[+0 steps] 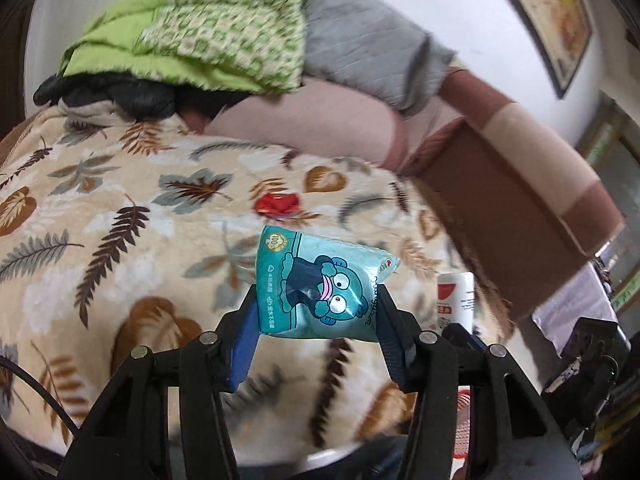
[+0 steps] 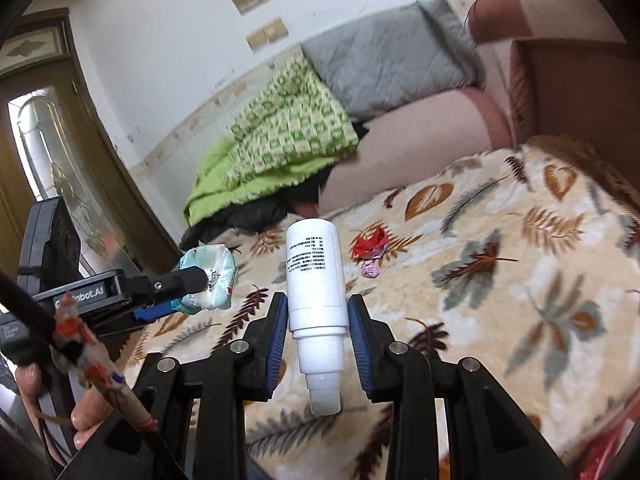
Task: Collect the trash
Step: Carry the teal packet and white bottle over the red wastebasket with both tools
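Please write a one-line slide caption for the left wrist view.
Left gripper holds a teal tissue pack above the leaf-patterned blanket, red wrapper beyond.

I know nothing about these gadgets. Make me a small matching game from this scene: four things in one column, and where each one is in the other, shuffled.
Things:
1. teal tissue pack
2. white bottle
3. red wrapper
4. green quilt

Places:
A. lying loose on the leaf-print blanket
B. between the right gripper fingers
C. heaped near the wall
D. between the left gripper fingers

Pairs: 1-D, 2-B, 3-A, 4-C
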A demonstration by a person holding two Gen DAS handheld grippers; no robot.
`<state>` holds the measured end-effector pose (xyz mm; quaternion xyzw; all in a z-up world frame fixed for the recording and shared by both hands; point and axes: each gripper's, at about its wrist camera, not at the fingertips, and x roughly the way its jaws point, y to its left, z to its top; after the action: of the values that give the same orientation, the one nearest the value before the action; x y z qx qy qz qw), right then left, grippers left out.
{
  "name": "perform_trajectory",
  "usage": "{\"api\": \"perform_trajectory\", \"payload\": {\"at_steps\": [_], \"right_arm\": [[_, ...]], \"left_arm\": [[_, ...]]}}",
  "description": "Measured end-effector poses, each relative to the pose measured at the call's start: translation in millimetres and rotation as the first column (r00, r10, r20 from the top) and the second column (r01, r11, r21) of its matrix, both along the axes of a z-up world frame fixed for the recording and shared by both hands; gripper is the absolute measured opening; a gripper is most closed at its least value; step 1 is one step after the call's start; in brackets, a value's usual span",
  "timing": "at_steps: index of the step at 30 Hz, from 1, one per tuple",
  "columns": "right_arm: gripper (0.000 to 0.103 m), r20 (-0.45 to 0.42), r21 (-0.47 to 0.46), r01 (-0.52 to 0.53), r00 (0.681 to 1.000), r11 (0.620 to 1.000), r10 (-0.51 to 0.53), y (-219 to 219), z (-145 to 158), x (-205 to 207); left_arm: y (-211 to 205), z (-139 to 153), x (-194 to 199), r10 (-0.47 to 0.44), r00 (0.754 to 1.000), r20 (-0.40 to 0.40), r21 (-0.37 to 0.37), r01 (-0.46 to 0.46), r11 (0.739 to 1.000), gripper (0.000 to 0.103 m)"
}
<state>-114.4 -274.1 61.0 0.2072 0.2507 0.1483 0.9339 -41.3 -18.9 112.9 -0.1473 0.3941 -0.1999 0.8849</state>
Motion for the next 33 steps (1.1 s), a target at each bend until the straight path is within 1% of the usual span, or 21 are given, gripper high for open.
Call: {"api": "perform_trajectory", "payload": {"at_steps": [2,5,8,10,13,15,18,21,26,31,33], "right_arm": [[0.033,0.023,-0.010,0.021,1.000,1.000,-0.021,-6.2,8.2,-27.9],[0.033,0.046,-0.017,0.043,0.998,0.999,-0.042,-14.6,16.7,-59.1],[0.033,0.070,-0.010,0.063,0.996,0.998,-0.062,-23.0,23.9,-85.3],[0.033,0.086,-0.005,0.074,0.994,0.997,-0.073,-27.1,27.2,-101.0],[0.033,0.106,-0.002,0.102,0.989,0.995,-0.102,-35.4,31.2,-120.9],[0.033,0.113,0.004,0.132,0.985,0.991,-0.132,-45.7,32.9,-134.9],[0.033,0.103,0.018,0.191,0.976,0.982,-0.191,-66.1,34.6,-158.1],[0.033,0.105,0.003,0.280,0.955,0.960,-0.278,-91.7,42.4,-188.9],[0.033,0.110,0.008,0.418,0.903,0.909,-0.416,-135.1,52.6,-237.6],[0.033,0.098,0.018,0.493,0.865,0.870,-0.492,-160.8,44.3,-269.7],[0.033,0.092,0.032,0.510,0.855,0.859,-0.511,-167.7,38.3,-278.0]], "left_arm": [[-8.9,9.6,-27.6,-0.014,1.000,0.023,-0.001,0.014,1.000,0.052],[-21.9,22.0,-62.0,-0.042,0.997,0.059,0.006,0.042,0.999,0.052],[-32.4,29.9,-87.0,-0.065,0.994,0.092,0.023,0.063,0.998,0.052],[-39.2,34.0,-101.5,-0.077,0.991,0.108,0.029,0.074,0.997,0.052],[-50.1,39.3,-119.0,-0.107,0.987,0.124,0.008,0.107,0.994,0.052],[-58.9,41.6,-126.6,-0.125,0.983,0.132,0.003,0.126,0.992,0.052],[-74.2,41.5,-132.5,-0.171,0.978,0.122,-0.017,0.174,0.985,0.052],[-98.8,42.6,-137.4,-0.231,0.966,0.115,-0.017,0.235,0.972,0.052],[-141.0,48.3,-153.6,-0.332,0.936,0.112,-0.026,0.337,0.941,0.052],[-169.7,55.3,-175.5,-0.401,0.905,0.141,-0.015,0.407,0.913,0.052],[-177.2,54.9,-177.7,-0.409,0.900,0.149,-0.001,0.414,0.910,0.052]]}}
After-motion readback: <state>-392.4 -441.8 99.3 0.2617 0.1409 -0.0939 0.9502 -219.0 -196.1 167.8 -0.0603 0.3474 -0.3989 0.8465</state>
